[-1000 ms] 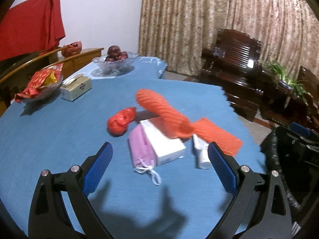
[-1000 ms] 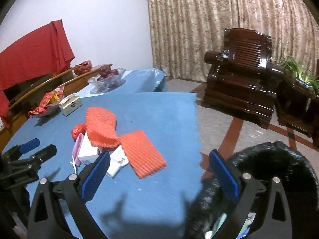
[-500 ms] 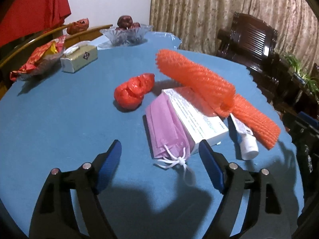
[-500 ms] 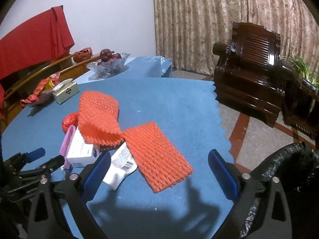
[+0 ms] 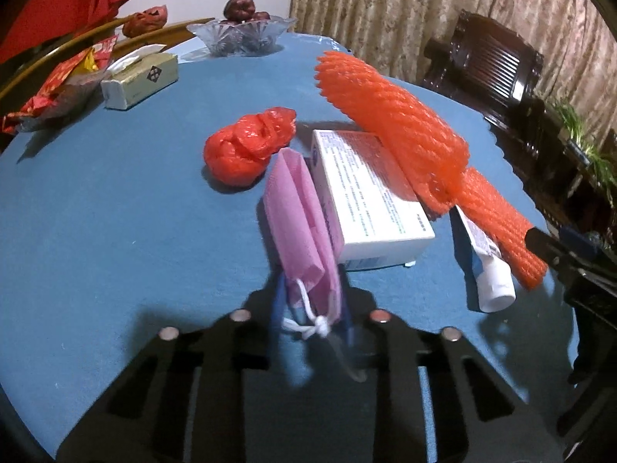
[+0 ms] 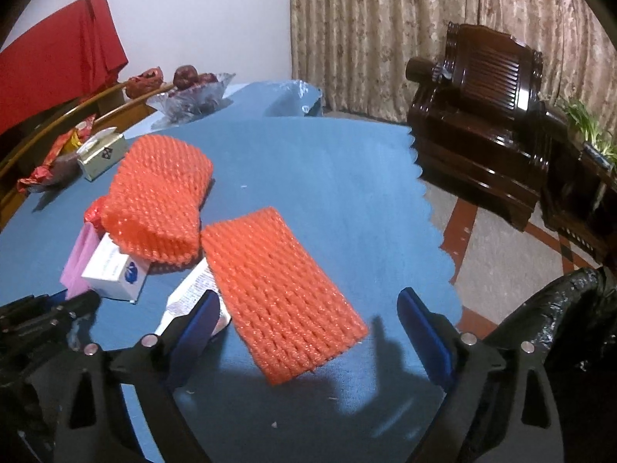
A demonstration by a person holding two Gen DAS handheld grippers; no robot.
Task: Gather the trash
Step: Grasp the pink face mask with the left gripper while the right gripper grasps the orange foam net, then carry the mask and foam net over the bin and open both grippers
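Note:
My left gripper [image 5: 310, 308] is shut on the near end of a pink face mask [image 5: 300, 208] that lies against a white box [image 5: 366, 193] on the blue table. An orange foam net [image 5: 393, 123] rests on the box, beside a red crumpled bag [image 5: 246, 146] and a white tube [image 5: 484, 258]. My right gripper [image 6: 308, 328] is open over the near end of the flat orange foam net [image 6: 277, 285]. The mask [image 6: 79, 262], the box [image 6: 115, 270] and the tube [image 6: 189, 293] show at its left.
A black trash bag [image 6: 555, 332] hangs off the table's right edge. A tissue box [image 5: 139, 77], snack packets [image 5: 58, 88] and a glass fruit bowl [image 5: 243, 34] stand at the far left. Dark wooden armchairs [image 6: 478, 123] stand beyond the table.
My left gripper moved forward and closed on the pink mask. My right gripper moved forward over the flat orange net and stayed open.

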